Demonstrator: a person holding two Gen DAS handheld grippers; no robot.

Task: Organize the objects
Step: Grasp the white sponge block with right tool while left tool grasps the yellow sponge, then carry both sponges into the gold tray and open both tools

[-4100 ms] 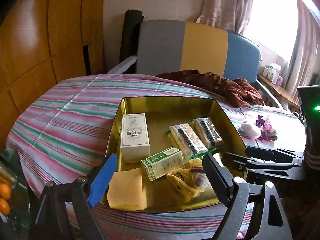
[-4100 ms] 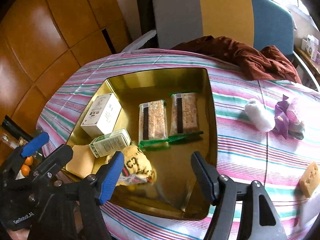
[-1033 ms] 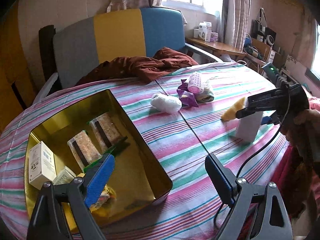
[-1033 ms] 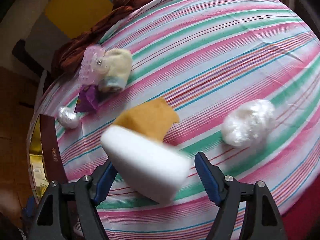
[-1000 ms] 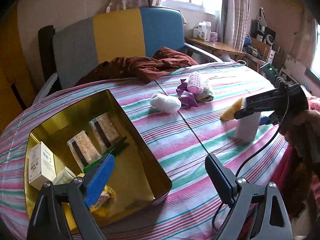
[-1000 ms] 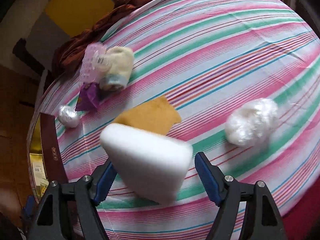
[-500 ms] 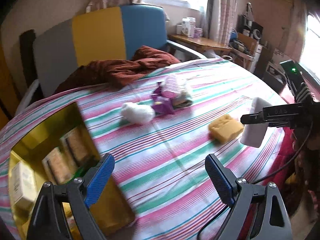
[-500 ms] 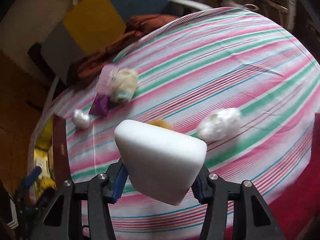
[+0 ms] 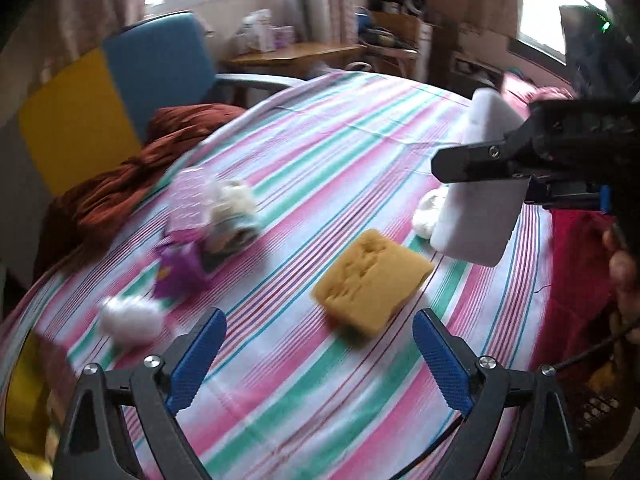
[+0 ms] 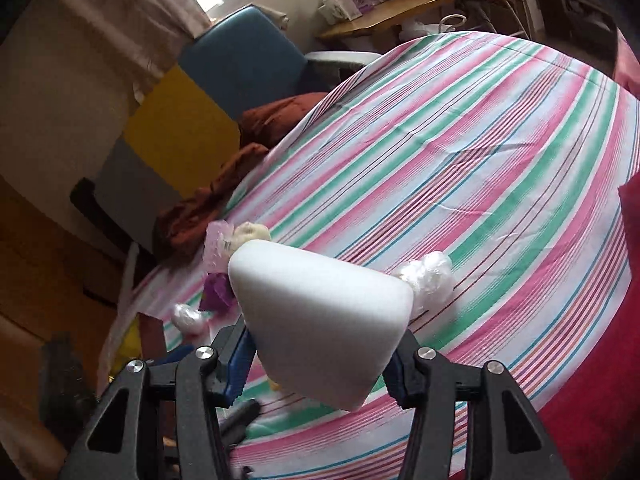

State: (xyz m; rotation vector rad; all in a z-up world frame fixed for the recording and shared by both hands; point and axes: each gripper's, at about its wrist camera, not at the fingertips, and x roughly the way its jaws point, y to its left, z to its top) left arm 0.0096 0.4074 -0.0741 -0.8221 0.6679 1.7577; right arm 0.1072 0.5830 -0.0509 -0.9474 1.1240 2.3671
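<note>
My right gripper (image 10: 318, 364) is shut on a white foam block (image 10: 320, 324) and holds it above the striped tablecloth; block and gripper also show in the left wrist view (image 9: 480, 200) at the right. My left gripper (image 9: 318, 354) is open and empty, just short of a yellow sponge (image 9: 372, 282) lying on the cloth. The gold tin (image 9: 20, 396) is only a sliver at the lower left edge.
A pink and purple bundle with a rolled cloth (image 9: 212, 220) and a white plastic wad (image 9: 128, 318) lie to the left. Another white wad (image 10: 430, 282) sits behind the foam block. A brown garment (image 9: 132, 176) lies at the table's far edge by the chair (image 9: 156, 68).
My left gripper has swung right and closer to the yellow sponge; the tin has slid nearly out of view. My right gripper has lifted the foam block higher off the cloth.
</note>
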